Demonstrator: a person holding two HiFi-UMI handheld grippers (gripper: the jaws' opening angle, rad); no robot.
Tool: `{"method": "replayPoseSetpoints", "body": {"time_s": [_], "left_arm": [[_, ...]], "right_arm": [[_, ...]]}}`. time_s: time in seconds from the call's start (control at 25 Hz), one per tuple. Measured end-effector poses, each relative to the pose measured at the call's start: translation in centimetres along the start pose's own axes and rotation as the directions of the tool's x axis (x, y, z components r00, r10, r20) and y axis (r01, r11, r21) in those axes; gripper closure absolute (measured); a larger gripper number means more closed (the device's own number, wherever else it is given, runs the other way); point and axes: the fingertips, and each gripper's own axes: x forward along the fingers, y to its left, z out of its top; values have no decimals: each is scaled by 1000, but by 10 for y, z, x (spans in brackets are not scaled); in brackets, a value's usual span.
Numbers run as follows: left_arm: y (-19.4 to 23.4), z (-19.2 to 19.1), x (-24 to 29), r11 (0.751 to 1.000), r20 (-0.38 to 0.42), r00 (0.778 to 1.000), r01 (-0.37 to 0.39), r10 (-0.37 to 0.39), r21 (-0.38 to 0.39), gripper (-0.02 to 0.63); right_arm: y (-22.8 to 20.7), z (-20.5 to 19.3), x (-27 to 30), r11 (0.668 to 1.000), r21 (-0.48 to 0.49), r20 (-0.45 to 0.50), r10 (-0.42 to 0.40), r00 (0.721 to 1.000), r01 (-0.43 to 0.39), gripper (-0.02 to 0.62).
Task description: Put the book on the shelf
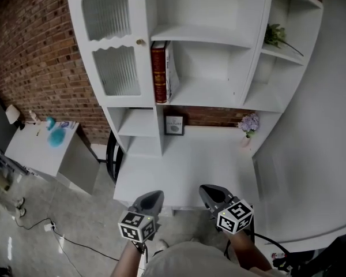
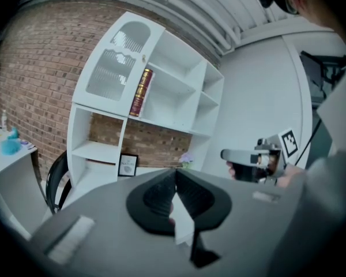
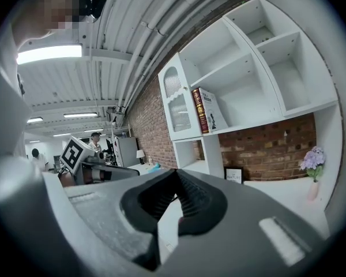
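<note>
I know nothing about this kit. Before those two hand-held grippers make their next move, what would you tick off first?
1. Red book standing on the shelf, beside a white book: ok.
2. Left hand-held gripper shut, nothing between its jaws: ok.
3. Right hand-held gripper shut, nothing between its jaws: ok.
4. Both hand-held grippers held back at the near edge of the desk, apart from the shelf: ok.
5. Another book waiting to be shelved: cannot tell; the desk shows only a frame and flowers.
</note>
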Motion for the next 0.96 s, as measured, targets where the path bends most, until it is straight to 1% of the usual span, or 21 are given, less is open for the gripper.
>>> {"method": "replayPoseSetpoints", "body": {"time_s": [0.44, 0.96], "left_arm": [[-2, -8, 4, 1000, -5, 1000, 0, 0, -21, 597], [-1, -8, 2, 1000, -10, 1000, -2, 2, -8, 597]], "right_arm": [[7, -5, 1, 999, 19, -13, 33, 999, -32, 594], [10, -5, 2, 999, 16, -17, 43, 999, -42, 594]]}}
